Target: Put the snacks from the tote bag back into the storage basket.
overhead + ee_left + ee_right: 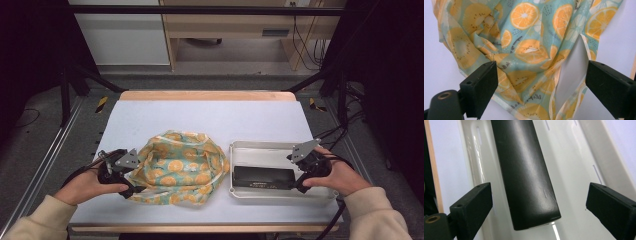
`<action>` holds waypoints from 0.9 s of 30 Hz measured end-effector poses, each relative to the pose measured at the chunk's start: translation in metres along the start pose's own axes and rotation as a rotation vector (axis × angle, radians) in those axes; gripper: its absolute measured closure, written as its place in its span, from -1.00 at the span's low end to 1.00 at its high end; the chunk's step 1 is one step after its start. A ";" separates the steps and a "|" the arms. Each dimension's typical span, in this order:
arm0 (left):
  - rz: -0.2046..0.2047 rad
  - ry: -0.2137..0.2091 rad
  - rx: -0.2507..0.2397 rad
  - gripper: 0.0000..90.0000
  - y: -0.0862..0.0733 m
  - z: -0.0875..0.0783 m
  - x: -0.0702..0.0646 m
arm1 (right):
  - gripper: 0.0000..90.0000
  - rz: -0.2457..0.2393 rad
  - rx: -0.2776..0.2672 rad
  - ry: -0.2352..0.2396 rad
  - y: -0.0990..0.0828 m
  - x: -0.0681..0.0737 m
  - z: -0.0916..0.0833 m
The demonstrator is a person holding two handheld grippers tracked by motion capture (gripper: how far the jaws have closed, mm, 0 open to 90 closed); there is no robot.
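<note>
- A person's right gripper [301, 176] hangs at the lower right of the high view, over the right end of a black case [263, 177] lying flat in a white tray [280, 149]; its jaws stand spread wide, well clear of the case on both sides.
- In the right gripper view the black case [524, 170] runs from the top centre down between the jaws, its rounded end just short of them, touching neither.
- At lower left, the left gripper [131, 189] sits at the near corner of a crumpled citrus-print cloth bag [180, 167] on the pale tabletop [210, 117]; its jaws are apart, the fabric [529, 57] bunched between them but not visibly pinched.
- Risks, as a judgement: closing on loose folds could catch just one layer, so the bag drags shut instead of opening; the case looks smooth, and a grip near its end could let it tip or slide against the tray wall.
</note>
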State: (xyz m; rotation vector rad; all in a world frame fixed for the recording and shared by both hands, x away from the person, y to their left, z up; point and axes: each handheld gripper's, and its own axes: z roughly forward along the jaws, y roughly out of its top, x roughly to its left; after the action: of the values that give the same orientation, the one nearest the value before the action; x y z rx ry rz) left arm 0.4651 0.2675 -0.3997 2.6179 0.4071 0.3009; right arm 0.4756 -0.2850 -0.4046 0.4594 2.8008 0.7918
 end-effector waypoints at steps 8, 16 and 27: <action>-0.006 0.006 -0.014 -0.78 0.002 -0.001 0.000 | -0.83 0.022 -0.067 -0.058 0.005 0.011 -0.011; -0.003 0.015 -0.025 -0.78 0.004 -0.005 0.002 | -0.82 0.020 -0.087 -0.068 0.015 0.018 -0.013; -0.014 0.028 -0.036 -0.78 0.003 -0.009 0.003 | -0.81 0.044 -0.103 -0.108 0.025 0.018 -0.013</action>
State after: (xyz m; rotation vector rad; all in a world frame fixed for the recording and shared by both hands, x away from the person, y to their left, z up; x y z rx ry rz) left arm 0.4657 0.2696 -0.3897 2.5776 0.4251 0.3369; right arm 0.4615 -0.2649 -0.3820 0.5315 2.6450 0.8883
